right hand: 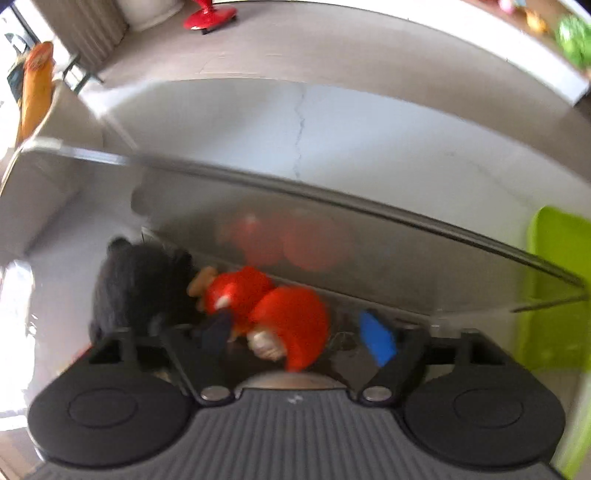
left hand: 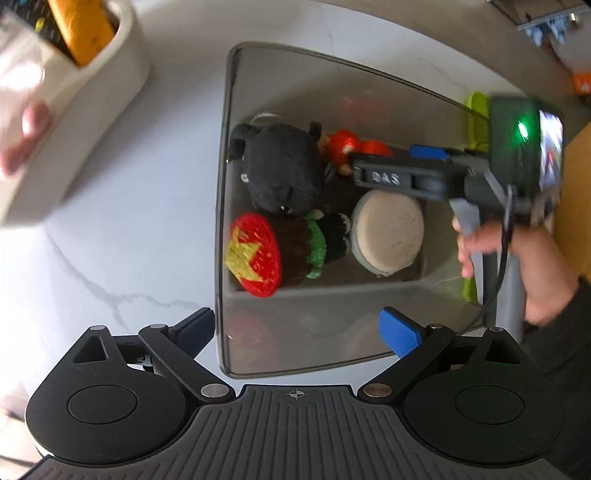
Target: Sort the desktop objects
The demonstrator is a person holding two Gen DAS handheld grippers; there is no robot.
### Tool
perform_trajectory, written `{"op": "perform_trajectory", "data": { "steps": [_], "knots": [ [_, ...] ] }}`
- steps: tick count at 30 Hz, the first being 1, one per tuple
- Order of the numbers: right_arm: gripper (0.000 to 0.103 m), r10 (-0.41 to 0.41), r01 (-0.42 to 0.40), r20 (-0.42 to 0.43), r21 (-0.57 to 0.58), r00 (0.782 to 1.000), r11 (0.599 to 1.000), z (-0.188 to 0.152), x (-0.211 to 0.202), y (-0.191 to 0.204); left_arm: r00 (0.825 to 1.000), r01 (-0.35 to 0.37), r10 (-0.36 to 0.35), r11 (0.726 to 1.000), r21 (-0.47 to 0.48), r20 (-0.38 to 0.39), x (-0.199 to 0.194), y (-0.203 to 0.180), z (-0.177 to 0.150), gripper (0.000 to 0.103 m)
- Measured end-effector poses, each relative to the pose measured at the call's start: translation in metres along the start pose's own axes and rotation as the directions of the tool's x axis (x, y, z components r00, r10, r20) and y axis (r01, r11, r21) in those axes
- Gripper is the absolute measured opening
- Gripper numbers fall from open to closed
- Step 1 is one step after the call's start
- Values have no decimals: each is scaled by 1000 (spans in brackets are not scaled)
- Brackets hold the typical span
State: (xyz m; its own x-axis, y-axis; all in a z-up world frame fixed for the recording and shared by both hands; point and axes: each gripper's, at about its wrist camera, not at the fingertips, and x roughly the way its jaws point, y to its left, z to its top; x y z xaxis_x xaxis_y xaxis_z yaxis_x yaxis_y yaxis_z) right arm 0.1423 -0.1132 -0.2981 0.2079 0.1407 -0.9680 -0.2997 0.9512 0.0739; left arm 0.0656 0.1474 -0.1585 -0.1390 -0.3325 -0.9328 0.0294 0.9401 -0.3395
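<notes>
Toys fill one smoky translucent bin [left hand: 280,74] standing on the white marbled tabletop [left hand: 122,243]. Counted from the left wrist view, four things lie on its floor: one black plush animal [left hand: 280,166] at the far left, one knitted doll with a red cap bearing a yellow star [left hand: 258,254] lying on its side along the near wall, one round grey-rimmed case with a cream top [left hand: 388,229] to the right of the doll, and one red plush toy [right hand: 266,306] against the far wall beside the black plush.

One right gripper [right hand: 299,332] reaches down into the bin over the red plush. Its jaws stand wide apart; the red toy lies between the dark finger and the blue pad [right hand: 376,339], but blur hides whether either pad touches it. A hand [left hand: 491,254] grips the handle outside the bin's right wall.

One left gripper [left hand: 299,325] hangs over the bin's near rim, jaws spread wide with nothing between them; its dark finger sits over bare tabletop, its blue pad over the bin's interior.

One white container [left hand: 74,103] holding an orange object [left hand: 81,26] stands well left of the bin, with open marble between them. A lime-green tray [right hand: 557,288] sits just past the bin's right wall. The bin's floor is mostly taken, with bare room at the far right corner.
</notes>
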Motion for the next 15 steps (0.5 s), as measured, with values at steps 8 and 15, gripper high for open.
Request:
{"op": "perform_trajectory", "data": {
  "steps": [8,15],
  "knots": [
    [48,124,-123,6,133,992,983,0,-9,-12,999,-48,47,998,48,28,-9,-9,-1,99],
    [48,-18,18,-6,103,1000,995,-17,-33,-30,994,-102,99,992,77,41,-22,-14,-9,99]
  ]
}}
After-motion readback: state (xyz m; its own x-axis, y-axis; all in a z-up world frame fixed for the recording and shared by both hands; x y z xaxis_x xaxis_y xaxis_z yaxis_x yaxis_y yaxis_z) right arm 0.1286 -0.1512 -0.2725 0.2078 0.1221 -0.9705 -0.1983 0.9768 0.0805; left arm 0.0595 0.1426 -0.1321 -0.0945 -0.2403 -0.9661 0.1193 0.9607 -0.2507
